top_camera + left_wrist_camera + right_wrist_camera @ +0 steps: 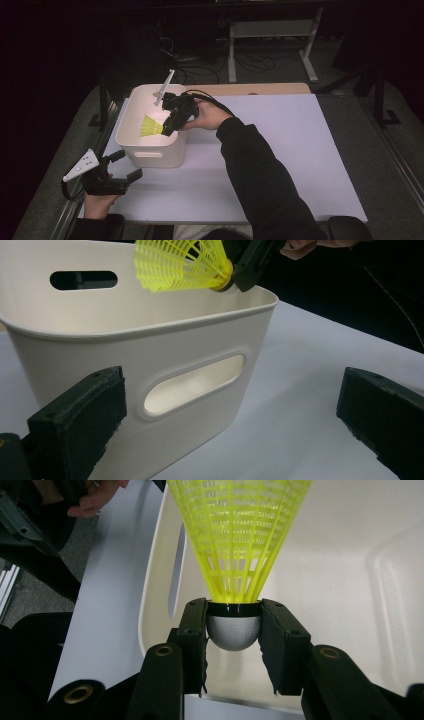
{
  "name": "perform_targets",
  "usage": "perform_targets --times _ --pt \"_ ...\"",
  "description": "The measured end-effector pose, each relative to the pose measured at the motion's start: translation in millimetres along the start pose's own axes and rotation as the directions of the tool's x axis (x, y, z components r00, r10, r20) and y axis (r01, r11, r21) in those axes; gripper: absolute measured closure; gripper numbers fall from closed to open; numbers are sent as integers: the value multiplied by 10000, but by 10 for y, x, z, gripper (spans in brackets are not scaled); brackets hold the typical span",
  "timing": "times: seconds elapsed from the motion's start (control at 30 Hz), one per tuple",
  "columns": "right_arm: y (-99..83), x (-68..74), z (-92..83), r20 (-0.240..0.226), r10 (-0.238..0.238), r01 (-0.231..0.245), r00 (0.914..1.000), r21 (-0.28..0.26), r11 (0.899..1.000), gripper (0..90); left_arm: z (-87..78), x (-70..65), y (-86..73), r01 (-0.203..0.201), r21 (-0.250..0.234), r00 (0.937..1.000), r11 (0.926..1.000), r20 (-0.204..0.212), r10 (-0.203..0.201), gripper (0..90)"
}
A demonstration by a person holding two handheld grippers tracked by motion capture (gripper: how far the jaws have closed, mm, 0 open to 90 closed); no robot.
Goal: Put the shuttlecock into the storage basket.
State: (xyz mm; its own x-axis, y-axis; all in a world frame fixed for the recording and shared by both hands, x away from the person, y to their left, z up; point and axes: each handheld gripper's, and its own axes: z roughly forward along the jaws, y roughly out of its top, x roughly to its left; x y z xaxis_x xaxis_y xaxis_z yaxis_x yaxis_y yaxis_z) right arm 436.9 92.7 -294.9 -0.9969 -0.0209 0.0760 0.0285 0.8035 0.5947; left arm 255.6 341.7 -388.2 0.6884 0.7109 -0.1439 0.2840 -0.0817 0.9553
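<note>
Yellow plastic shuttlecock (239, 540) clamped by its cork between right tongs (234, 630) (over white bin (150, 150)), left tongs (235, 425) wide.

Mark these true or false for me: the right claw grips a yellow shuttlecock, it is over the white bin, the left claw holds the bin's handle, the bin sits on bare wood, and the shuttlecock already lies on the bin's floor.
1. The right claw is shut on the yellow plastic shuttlecock. True; its pads clamp the grey rounded base.
2. The shuttlecock hangs over the white plastic bin. True.
3. The left claw grips the bin's handle slot. False; its jaws stand open in front of the bin, touching nothing.
4. The bin sits on bare wood. False; it stands on the white board.
5. The shuttlecock lies on the bin's floor. False; it is held above the rim.
</note>
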Motion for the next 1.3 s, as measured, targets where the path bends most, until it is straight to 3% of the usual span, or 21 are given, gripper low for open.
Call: perform_targets --times 0.77,0.83,1.07,1.3 --pt "-14 -49 247 -161 122 -109 9998 798 9967 628 6 5 1 -40 20 10000 10000 40 40 0" --pt "-12 -61 234 -181 317 -305 9993 644 9975 525 7 5 1 -50 27 10000 10000 39 50 0" --pt "-20 -80 169 -41 596 -593 9982 429 9973 410 7 6 0 -68 78 10000 9999 49 68 0" --pt "-31 -71 84 118 779 -782 9969 263 9966 214 3 4 -1 -38 57 10000 10000 25 38 0"
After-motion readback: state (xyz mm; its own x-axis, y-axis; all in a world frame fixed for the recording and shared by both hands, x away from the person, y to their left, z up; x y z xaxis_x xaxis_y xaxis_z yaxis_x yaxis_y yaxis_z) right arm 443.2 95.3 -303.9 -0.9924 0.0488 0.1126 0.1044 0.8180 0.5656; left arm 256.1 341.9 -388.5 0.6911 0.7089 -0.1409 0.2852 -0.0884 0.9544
